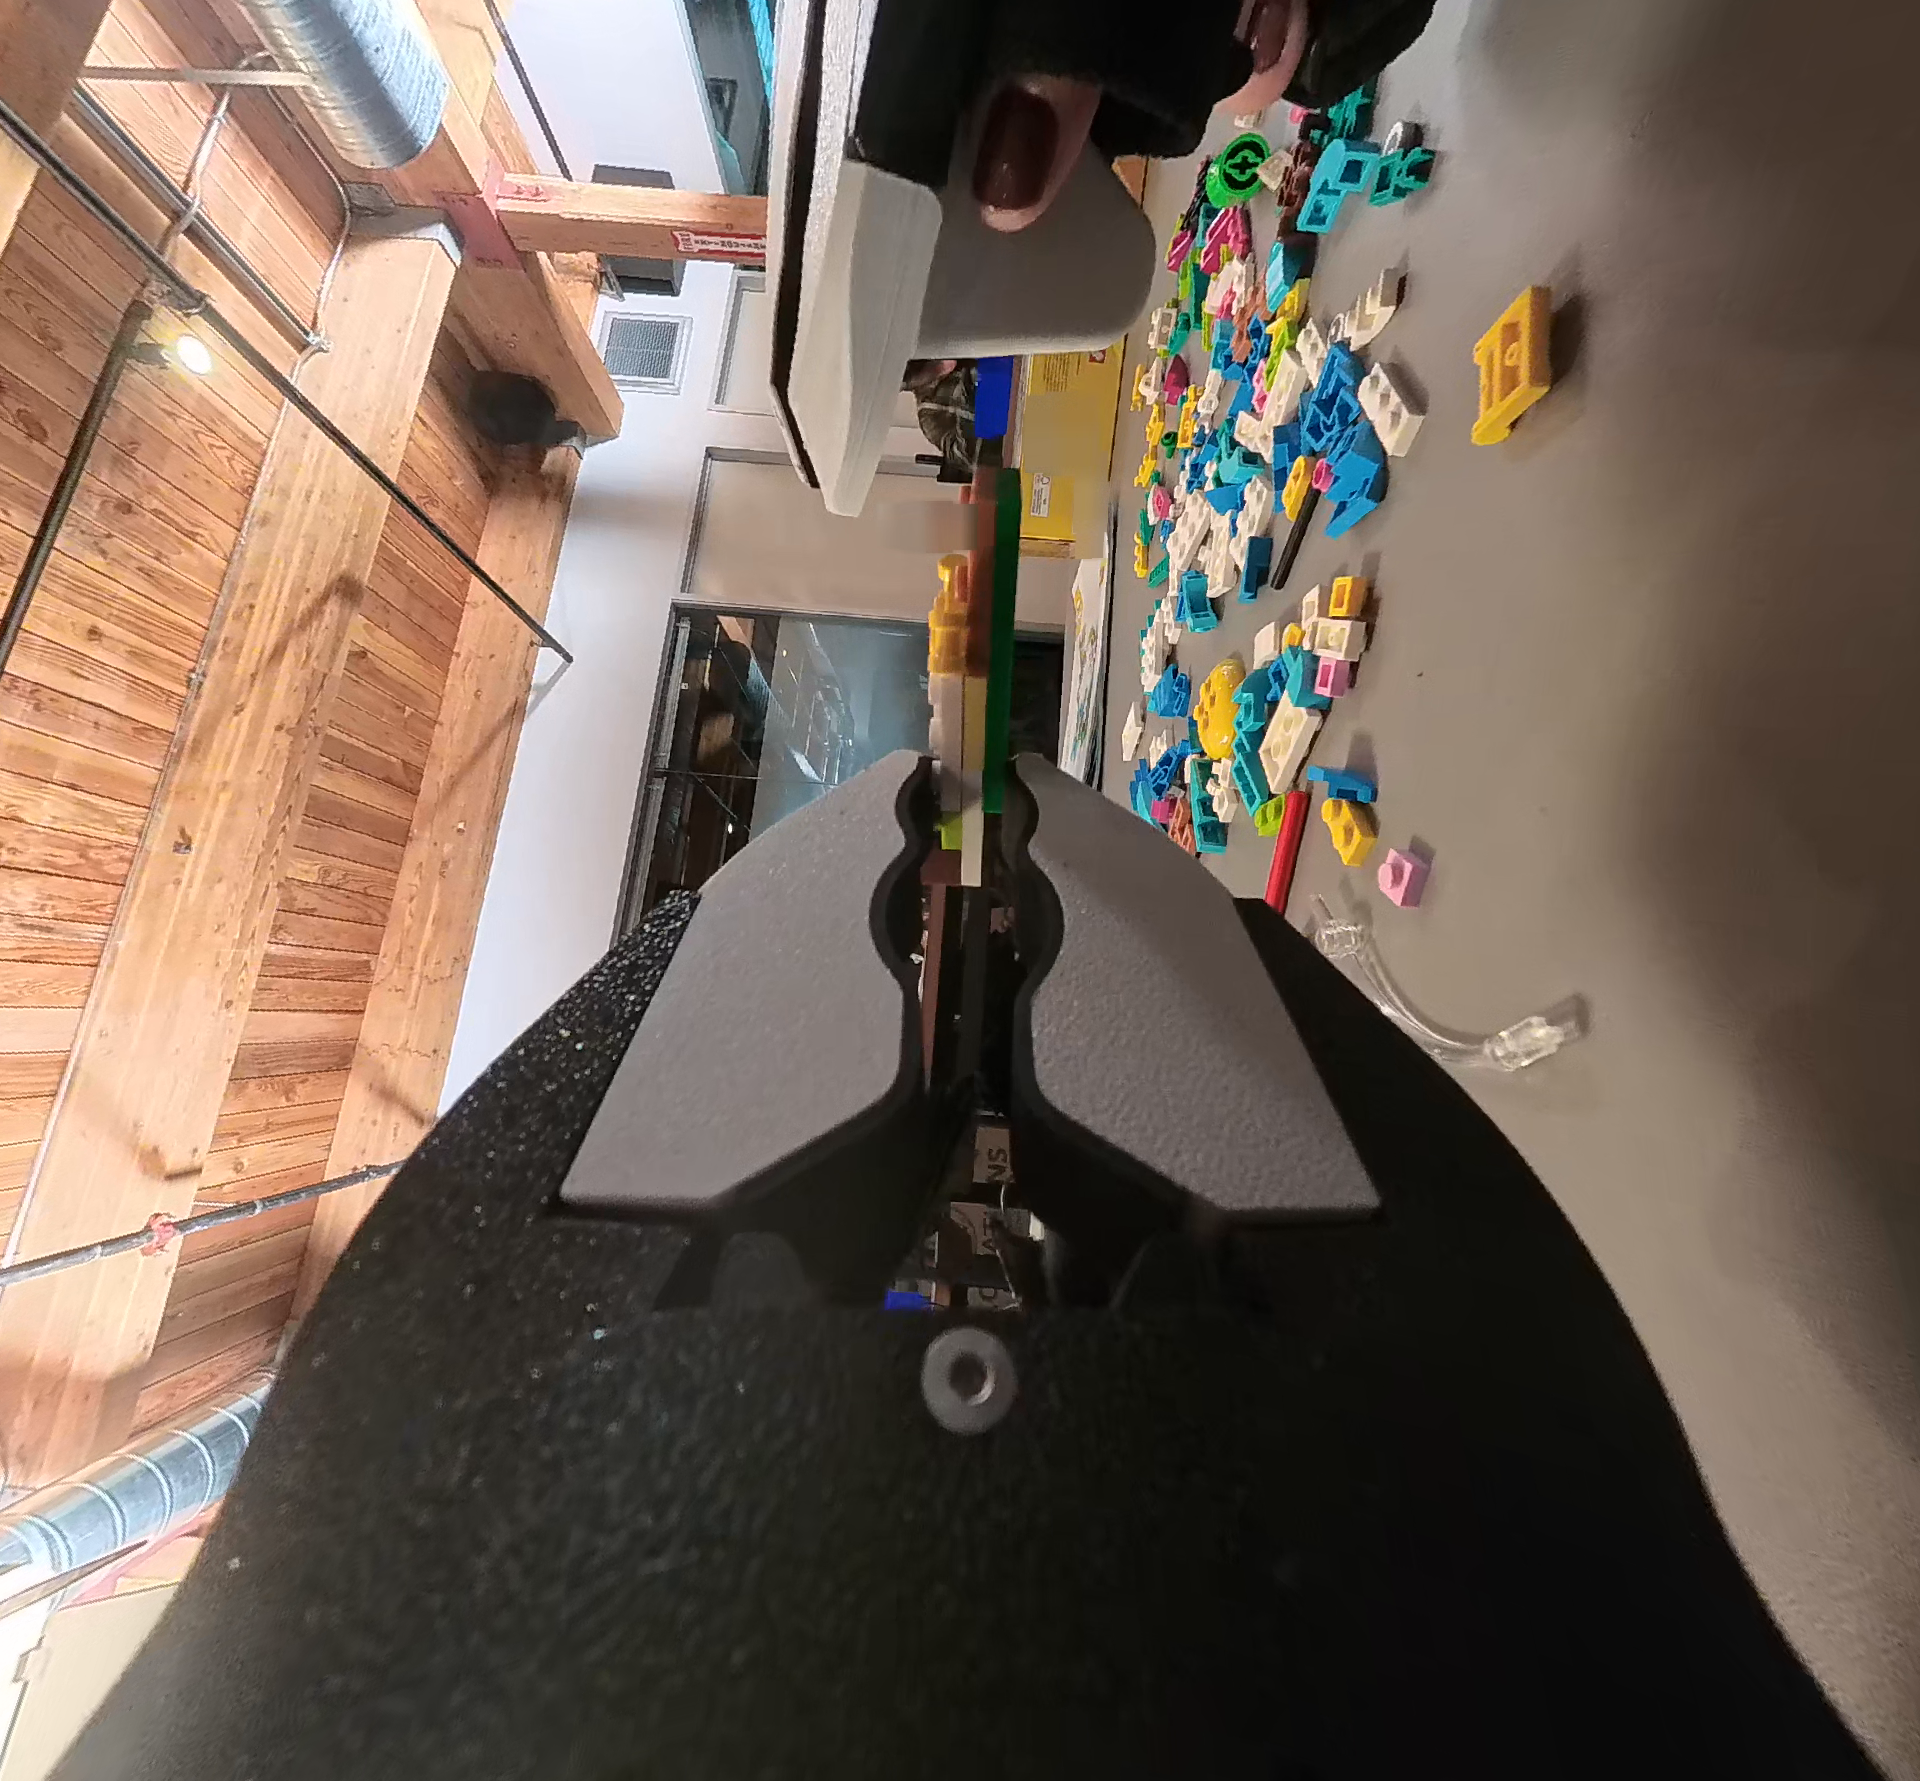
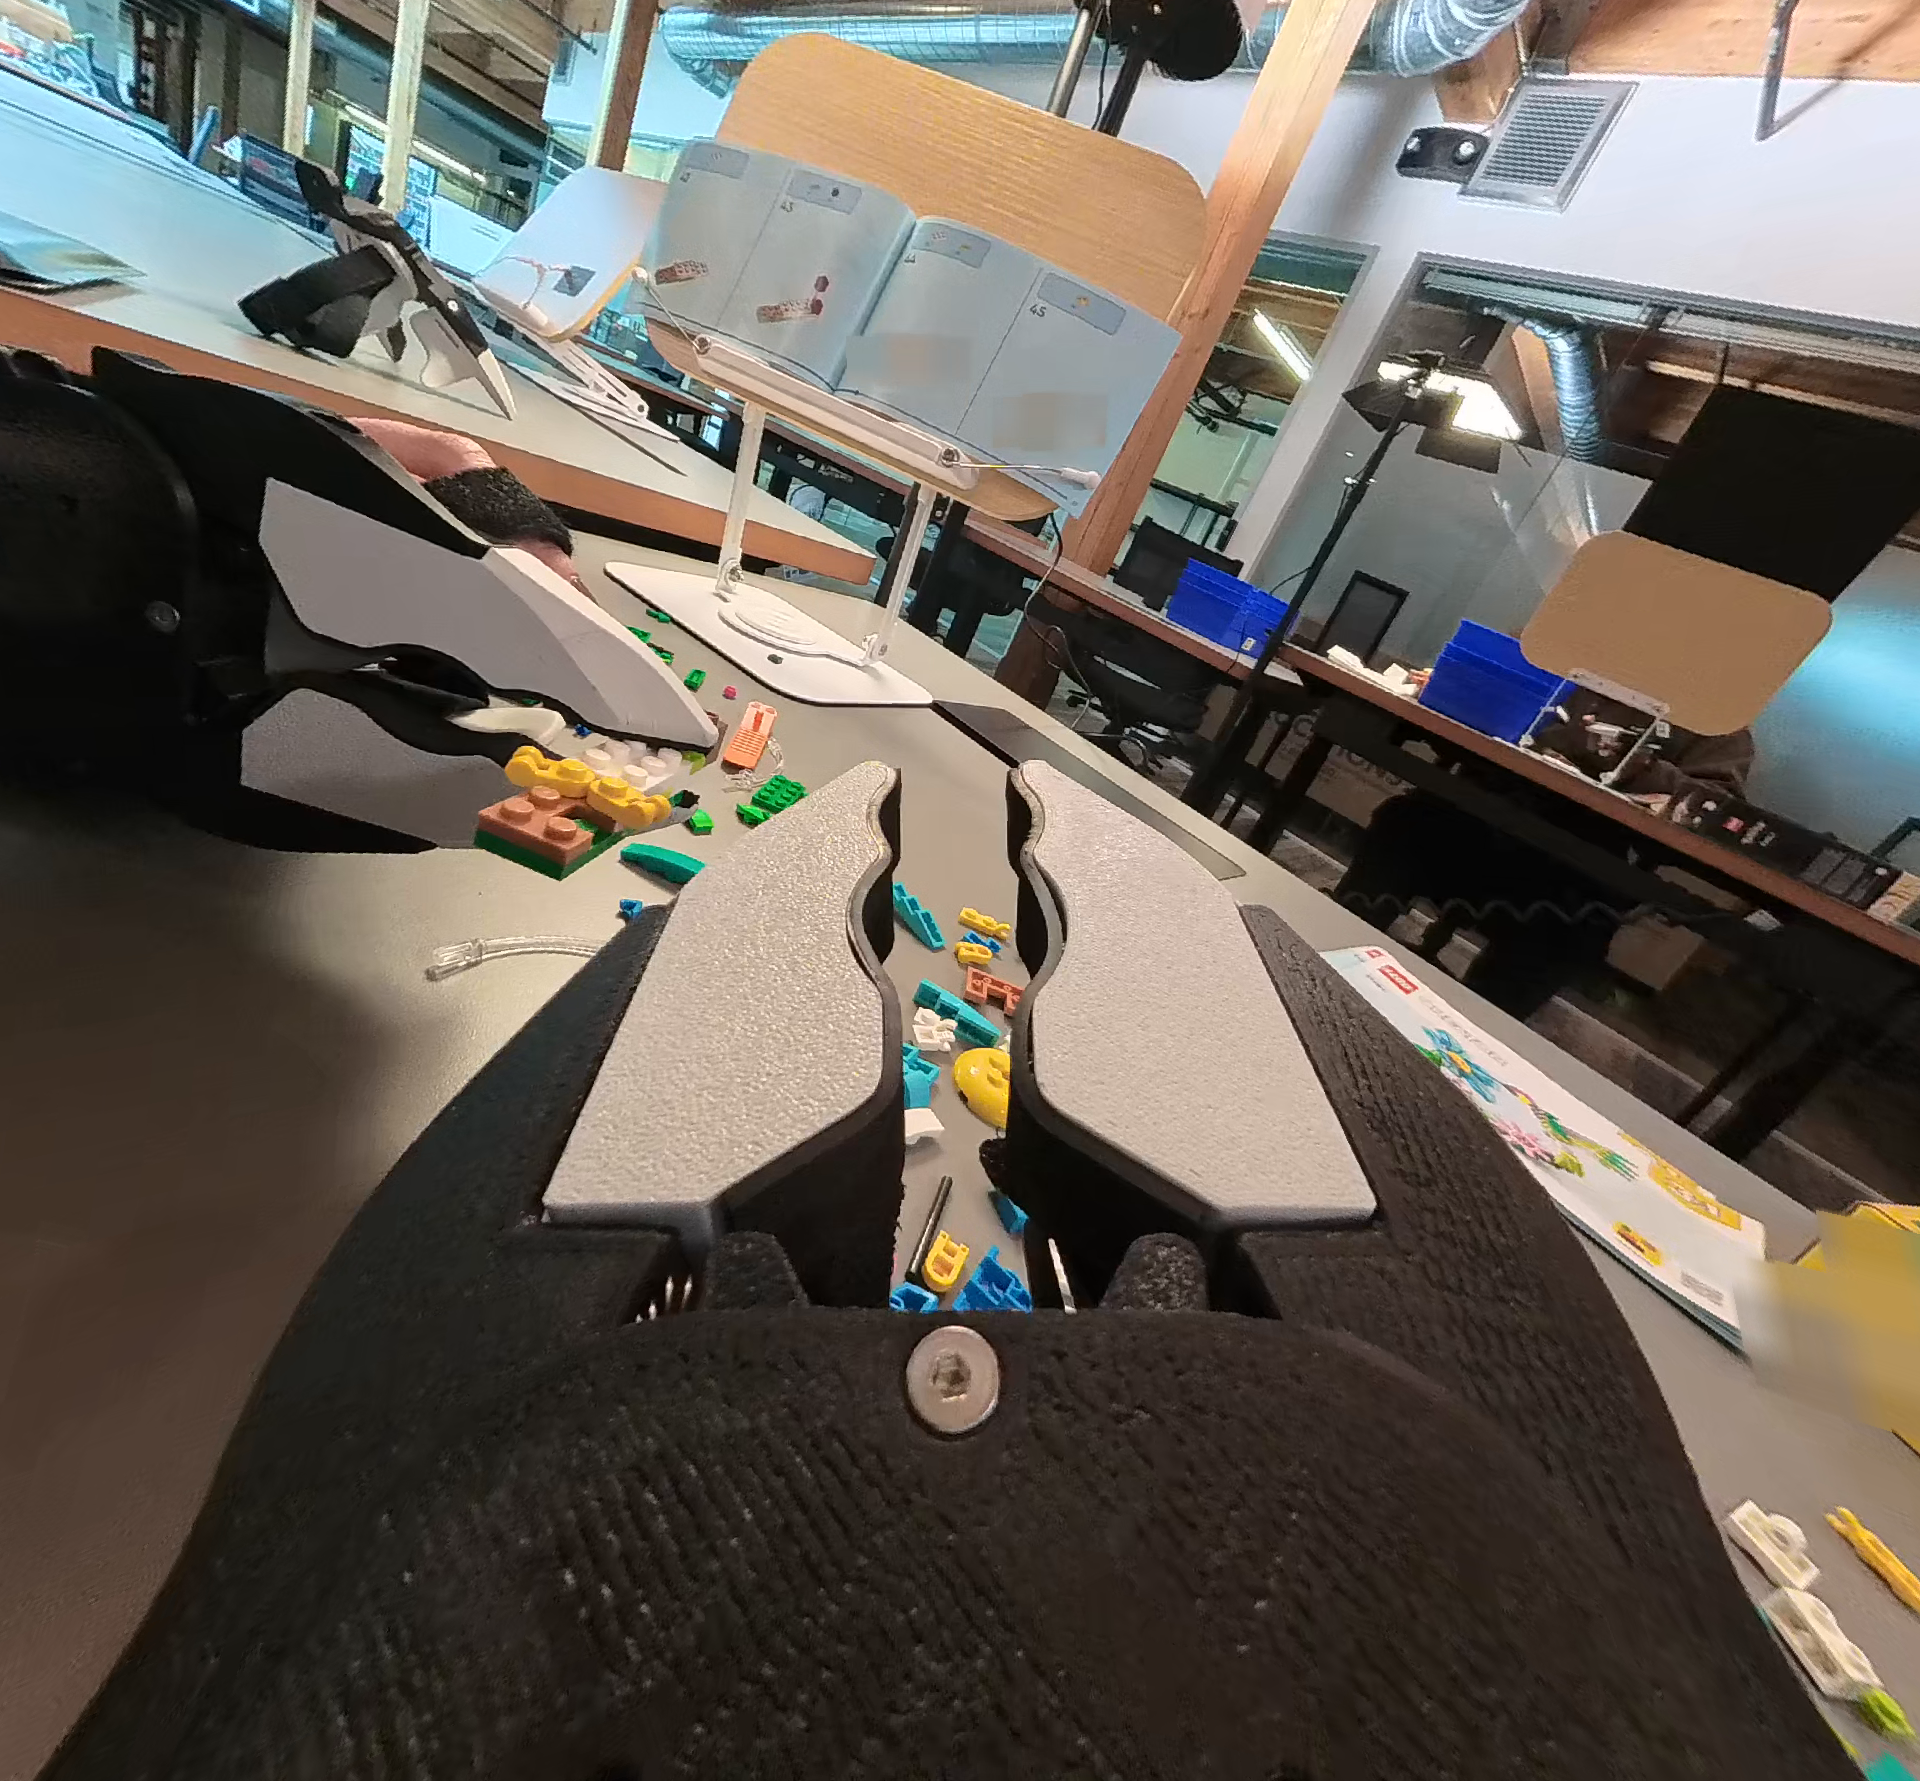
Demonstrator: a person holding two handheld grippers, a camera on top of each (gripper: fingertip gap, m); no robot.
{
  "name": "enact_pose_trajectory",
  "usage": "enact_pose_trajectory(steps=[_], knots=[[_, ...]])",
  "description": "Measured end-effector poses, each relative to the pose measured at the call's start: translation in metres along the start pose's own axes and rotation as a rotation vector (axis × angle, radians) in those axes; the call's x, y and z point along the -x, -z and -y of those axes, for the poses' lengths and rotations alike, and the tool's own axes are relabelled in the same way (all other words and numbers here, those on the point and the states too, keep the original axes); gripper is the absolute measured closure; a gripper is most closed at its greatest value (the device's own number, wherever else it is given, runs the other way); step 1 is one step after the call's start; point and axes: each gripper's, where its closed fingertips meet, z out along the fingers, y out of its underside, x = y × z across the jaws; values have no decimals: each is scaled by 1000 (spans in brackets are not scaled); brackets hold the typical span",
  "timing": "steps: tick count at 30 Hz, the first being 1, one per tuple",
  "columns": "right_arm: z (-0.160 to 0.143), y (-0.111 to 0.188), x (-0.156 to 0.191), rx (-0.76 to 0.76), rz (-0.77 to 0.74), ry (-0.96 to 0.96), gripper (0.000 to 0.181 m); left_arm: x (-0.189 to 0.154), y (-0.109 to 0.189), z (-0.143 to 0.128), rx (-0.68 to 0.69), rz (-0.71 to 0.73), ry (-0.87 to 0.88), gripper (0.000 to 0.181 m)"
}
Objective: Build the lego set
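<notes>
My left gripper (image 1: 971,775) is shut on the lego build (image 1: 987,651), seen edge-on: a green baseplate with brown, white and yellow bricks on it. In the right wrist view the same build (image 2: 561,817) sticks out of the left gripper's fingers (image 2: 582,640), low over the grey table (image 2: 260,1056). My right gripper (image 2: 951,775) is open and empty, hovering over loose bricks (image 2: 956,1004) right of the build. Its fingers (image 1: 873,297) show beyond the build in the left wrist view, held by a gloved hand.
A wide pile of loose bricks (image 1: 1247,484) covers the table. A yellow piece (image 1: 1512,365), a red rod (image 1: 1288,848) and a clear tube (image 1: 1455,1025) lie apart. An open instruction booklet (image 2: 914,308) stands on a stand behind; another booklet (image 2: 1558,1160) lies flat at right.
</notes>
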Motion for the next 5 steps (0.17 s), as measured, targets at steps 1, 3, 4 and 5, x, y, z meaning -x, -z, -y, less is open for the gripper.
enact_pose_trajectory(steps=[1, 3, 4, 5], knots=[[0, 0, 0, 0, 0, 0, 164, 0, 0, 0, 1, 1, 1, 170], [0, 0, 0, 0, 0, -1, 164, 1, 0, -1, 1, 3, 3, 170], [0, 0, 0, 1, 1, -2, 164, 1, 0, 0, 1, 3, 2, 170], [0, 0, 0, 2, 1, -2, 164, 1, 0, 0, 1, 2, 2, 170]])
